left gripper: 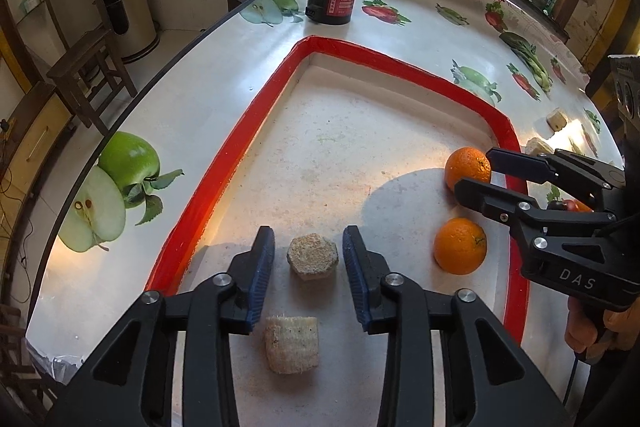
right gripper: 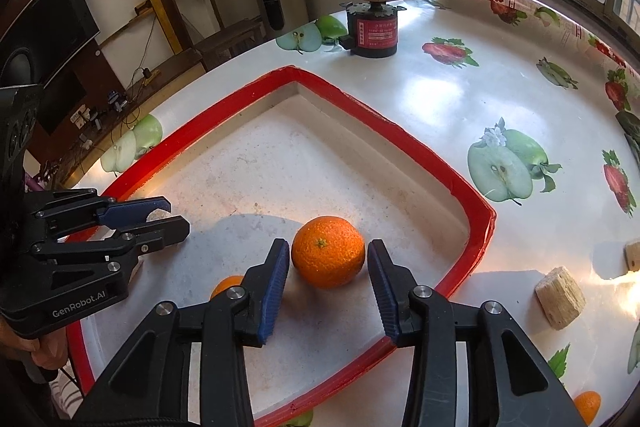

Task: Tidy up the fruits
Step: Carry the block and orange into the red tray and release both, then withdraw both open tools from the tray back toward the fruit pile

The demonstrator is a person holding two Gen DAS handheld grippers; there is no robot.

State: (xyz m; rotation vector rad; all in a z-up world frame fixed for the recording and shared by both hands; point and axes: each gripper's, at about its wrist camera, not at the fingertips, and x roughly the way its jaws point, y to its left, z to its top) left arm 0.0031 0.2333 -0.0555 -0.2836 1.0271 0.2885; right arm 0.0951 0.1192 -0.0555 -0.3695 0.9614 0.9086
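Evidently firm, round and apt to roll, the far orange (right gripper: 328,251) sits between the right gripper (right gripper: 328,263), spread wide; grip its middle. Left gripper (left gripper: 308,259) gapes around a beige block (left gripper: 312,255).

In the right wrist view a second orange (right gripper: 226,285) is mostly hidden behind the right gripper's left finger (right gripper: 269,291). A third orange (right gripper: 588,405) gets cut off near the bottom right edge. The motor's (right gripper: 376,31) label print is too small to read.
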